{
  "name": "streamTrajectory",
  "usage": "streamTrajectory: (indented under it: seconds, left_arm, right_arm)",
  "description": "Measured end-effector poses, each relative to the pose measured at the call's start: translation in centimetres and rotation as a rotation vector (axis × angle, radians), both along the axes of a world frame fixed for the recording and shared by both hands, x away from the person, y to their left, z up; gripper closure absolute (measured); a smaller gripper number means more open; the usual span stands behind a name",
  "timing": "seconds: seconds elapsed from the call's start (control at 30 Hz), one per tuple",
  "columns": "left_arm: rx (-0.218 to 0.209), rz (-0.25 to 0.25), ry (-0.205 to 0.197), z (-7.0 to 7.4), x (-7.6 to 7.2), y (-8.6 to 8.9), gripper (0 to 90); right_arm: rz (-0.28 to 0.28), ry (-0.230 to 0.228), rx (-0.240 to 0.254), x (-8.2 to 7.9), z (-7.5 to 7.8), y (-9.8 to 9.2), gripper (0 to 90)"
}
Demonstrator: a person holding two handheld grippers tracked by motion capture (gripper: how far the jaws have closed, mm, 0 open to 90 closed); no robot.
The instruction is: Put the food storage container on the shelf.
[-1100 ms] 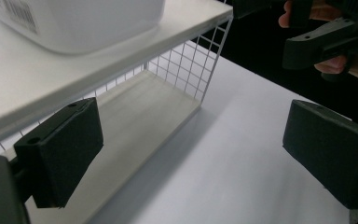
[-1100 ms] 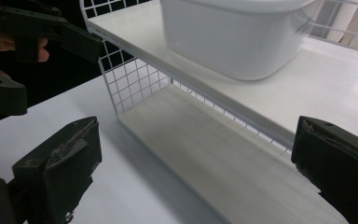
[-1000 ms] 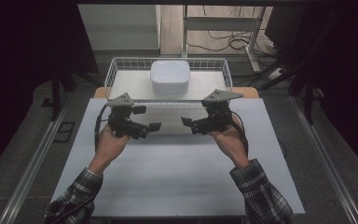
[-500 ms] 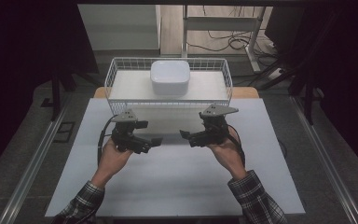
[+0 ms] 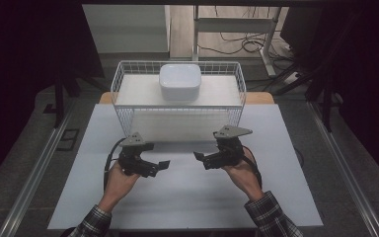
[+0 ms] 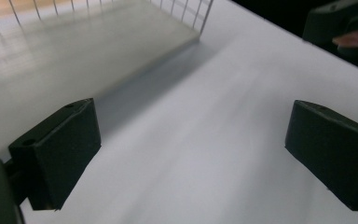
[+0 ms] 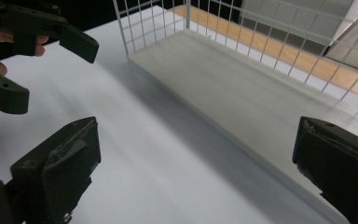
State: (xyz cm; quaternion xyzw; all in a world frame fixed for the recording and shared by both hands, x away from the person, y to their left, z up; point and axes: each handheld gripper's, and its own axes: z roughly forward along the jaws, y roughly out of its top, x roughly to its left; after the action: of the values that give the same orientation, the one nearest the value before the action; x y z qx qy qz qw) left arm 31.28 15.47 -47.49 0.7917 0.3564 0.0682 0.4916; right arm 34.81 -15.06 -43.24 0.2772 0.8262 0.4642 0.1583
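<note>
The basket (image 5: 177, 106) stands in the upper middle of the frame, with a white box (image 5: 179, 81) inside. Below it, well apart, the left gripper (image 5: 159, 166) and right gripper (image 5: 201, 158) hover over the table (image 5: 187, 197), jaws spread wide, holding nothing.

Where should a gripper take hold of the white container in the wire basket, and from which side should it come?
Probably from above: the wire basket walls off the sides of the white container. The container is a low, rounded square, so open jaws would best straddle two opposite sides. Both the left gripper and right gripper are open and empty.
</note>
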Motion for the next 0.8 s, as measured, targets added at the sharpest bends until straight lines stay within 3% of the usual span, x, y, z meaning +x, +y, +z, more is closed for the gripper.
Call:
streamTrajectory:
  seconds: [0.2, 0.43, 0.8]
  left_arm:
    - [-0.002, -0.024, 0.035, -1.1, -0.7, 0.2, 2.5]
    - [-0.022, -0.047, 0.031, -1.3, -1.8, 0.9, 0.9]
    - [-0.025, -0.013, 0.023, -2.9, -3.7, 2.8, 0.0]
  right_arm:
    - [-0.014, 0.012, -0.007, -0.6, -0.8, -1.1, 0.6]
    - [-0.026, 0.025, -0.016, -1.5, -1.4, -2.1, 0.7]
    - [-0.020, 0.023, -0.076, -3.8, -2.8, -2.8, 0.9]
